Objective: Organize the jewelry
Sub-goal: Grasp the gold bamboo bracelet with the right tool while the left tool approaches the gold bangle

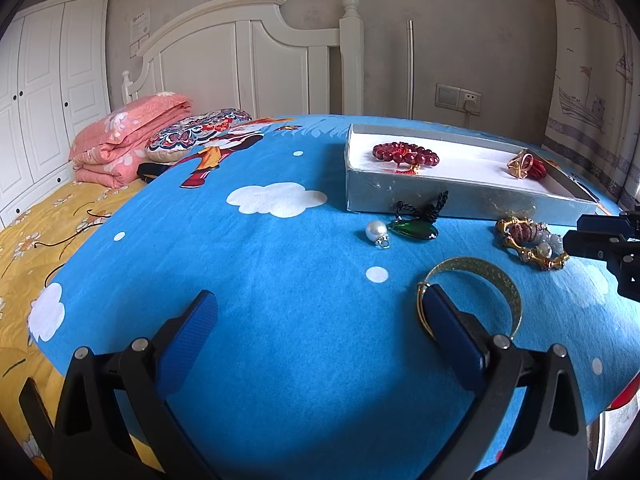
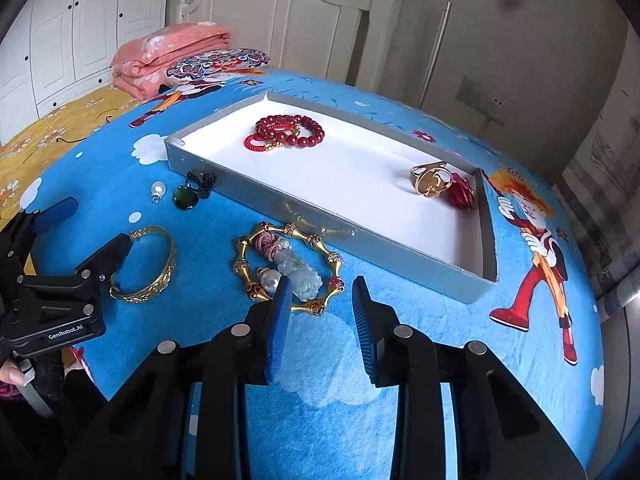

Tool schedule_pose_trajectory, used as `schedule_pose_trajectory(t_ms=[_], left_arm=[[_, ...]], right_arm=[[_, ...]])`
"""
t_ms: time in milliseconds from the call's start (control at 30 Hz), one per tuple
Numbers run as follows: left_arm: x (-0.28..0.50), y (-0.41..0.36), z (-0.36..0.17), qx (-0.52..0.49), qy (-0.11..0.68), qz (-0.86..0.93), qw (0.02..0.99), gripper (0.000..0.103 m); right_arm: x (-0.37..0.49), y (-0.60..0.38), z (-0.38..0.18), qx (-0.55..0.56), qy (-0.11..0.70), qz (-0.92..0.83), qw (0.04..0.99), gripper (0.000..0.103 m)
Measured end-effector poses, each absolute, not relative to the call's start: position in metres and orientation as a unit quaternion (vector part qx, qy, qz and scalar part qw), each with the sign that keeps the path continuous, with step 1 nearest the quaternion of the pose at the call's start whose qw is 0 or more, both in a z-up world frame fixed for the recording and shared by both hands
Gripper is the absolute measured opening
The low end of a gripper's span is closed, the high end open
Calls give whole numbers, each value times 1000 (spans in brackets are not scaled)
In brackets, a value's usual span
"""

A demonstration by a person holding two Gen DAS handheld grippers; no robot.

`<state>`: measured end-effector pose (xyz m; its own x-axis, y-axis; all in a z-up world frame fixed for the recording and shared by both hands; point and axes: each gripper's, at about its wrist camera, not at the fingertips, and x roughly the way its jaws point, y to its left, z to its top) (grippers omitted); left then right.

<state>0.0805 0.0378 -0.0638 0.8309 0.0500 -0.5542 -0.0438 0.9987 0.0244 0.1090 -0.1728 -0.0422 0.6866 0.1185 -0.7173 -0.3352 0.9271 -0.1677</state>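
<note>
The right claw (image 2: 320,292) hangs low over the blue sheet (image 2: 400,360), its 2 blue pads narrowed but not together. The near rim of the gold bead bracelet (image 2: 292,268) with its pale jade charm sits at the gap between them. The left pad overlaps a pearl on that ring; whether either pad actually presses on it I cannot tell, and the bracelet lies flat on the sheet, so it reads as not yet gripped.

The left claw (image 1: 320,300) stands wide apart at the left of the scene, holding nothing. Its right pad is beside, and may be touching, the near rim of the gold bangle (image 1: 480,292), which also lies flat on the sheet.

Farther out, the grey box (image 2: 312,200) with the white floor holds what has been sorted so far: red bead bracelets (image 2: 288,132) at its far left, and a gold ring (image 2: 432,180) next to a small red piece (image 2: 462,194) at its right end.

Outside the box, 4 pieces remain: the bead bracelet, the bangle, a green pendant (image 2: 183,196) on a dark cord just beside the box's near wall, and a loose pearl (image 2: 158,190) next to it. By that count the job looks roughly half done, with the bead bracelet likely the next piece to go in.
</note>
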Motion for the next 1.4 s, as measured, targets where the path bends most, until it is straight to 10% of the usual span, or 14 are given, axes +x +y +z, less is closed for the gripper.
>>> schedule_pose_trajectory(t_ms=[900, 1400], left_arm=[[73, 18, -45, -16, 283, 6, 959, 97], [91, -31, -54, 31, 313, -23, 949, 36]], right_arm=[[98, -169, -50, -75, 340, 110, 931, 15], [76, -241, -44, 8, 317, 79, 945, 14]])
